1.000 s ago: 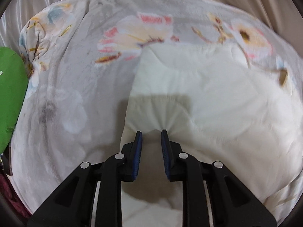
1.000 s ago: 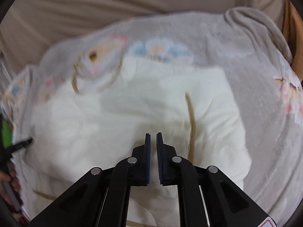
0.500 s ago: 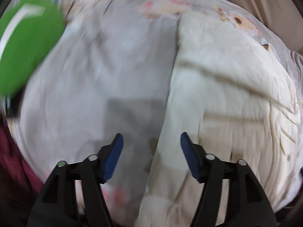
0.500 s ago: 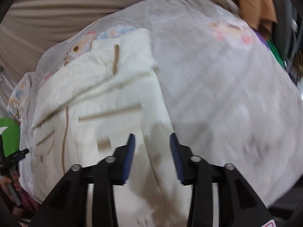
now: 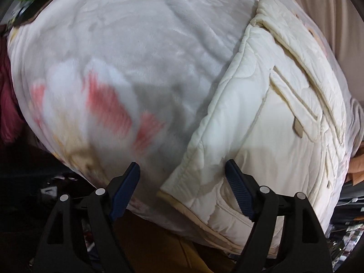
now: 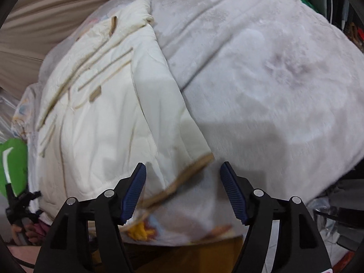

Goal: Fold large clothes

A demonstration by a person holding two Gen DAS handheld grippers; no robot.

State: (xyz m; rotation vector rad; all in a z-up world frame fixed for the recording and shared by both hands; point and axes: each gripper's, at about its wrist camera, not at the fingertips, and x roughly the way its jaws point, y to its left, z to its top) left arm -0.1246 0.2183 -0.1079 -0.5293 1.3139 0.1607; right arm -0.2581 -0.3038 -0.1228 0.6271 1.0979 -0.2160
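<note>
Jacket (image 5: 268, 118), cream and quilted, lies on the blanket (image 5: 141, 52). Our left claw (image 5: 182, 186) and right claw (image 6: 183, 188) are both spreading wider over its near corners, pinching nothing.

Both wrist cameras look steeply down, close above the coat (image 5: 261, 118) (image 6: 102, 118): the left view at its left edge, the right at its right edge. Both share the coat and blanket (image 5: 141, 52) (image 6: 261, 79).

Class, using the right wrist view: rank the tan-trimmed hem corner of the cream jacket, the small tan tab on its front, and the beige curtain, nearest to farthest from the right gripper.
From the right gripper, jaws opening:
1. Tan-trimmed hem corner, between the fingers.
2. Small tan tab, up left on the cream jacket.
3. Beige curtain, top left, behind.
</note>
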